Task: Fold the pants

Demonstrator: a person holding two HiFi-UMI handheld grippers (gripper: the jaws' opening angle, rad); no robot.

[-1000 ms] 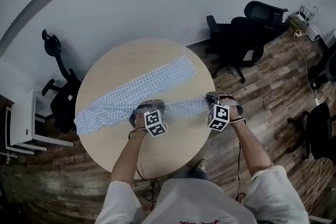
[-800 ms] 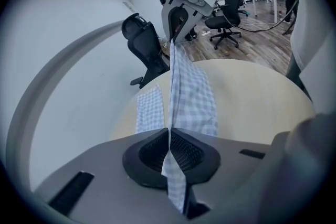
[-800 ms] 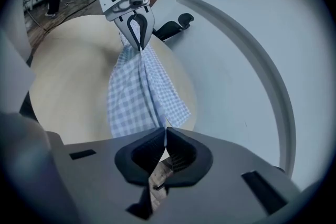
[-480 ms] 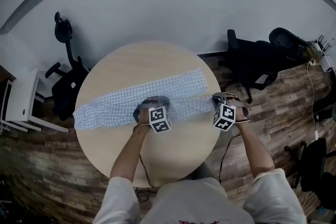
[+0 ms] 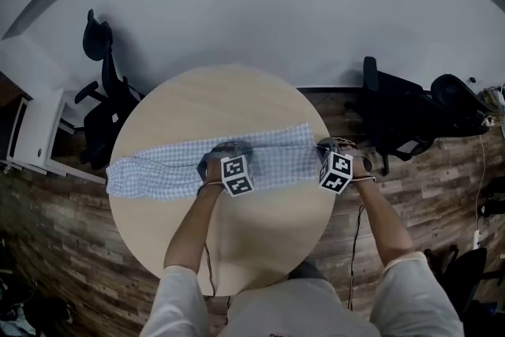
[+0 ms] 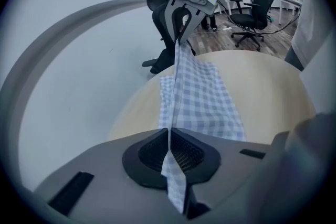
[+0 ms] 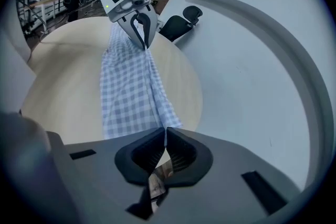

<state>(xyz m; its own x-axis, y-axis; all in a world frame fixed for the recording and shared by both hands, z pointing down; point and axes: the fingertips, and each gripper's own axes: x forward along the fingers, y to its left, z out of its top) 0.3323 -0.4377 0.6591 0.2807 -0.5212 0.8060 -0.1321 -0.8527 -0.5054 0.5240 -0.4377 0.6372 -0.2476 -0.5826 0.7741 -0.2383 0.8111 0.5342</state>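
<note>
Blue-and-white checked pants (image 5: 166, 168) lie stretched across the round wooden table (image 5: 260, 217), one leg doubled over the other. My left gripper (image 5: 225, 150) is shut on the near leg's edge at mid-length; the cloth (image 6: 197, 99) runs from its pads to the other gripper (image 6: 181, 10). My right gripper (image 5: 325, 146) is shut on the same leg's end at the table's right rim. In the right gripper view the fabric (image 7: 128, 92) stretches taut from the pads toward the left gripper (image 7: 137, 18).
Black office chairs stand on the wood floor: one (image 5: 102, 102) left of the table, others (image 5: 410, 110) to the right. A white cabinet (image 5: 35, 130) is at far left. A white wall curves behind the table.
Both grippers carried the near leg away from me, laying it over the far leg. The two legs, splayed apart before, now overlap in one band.
</note>
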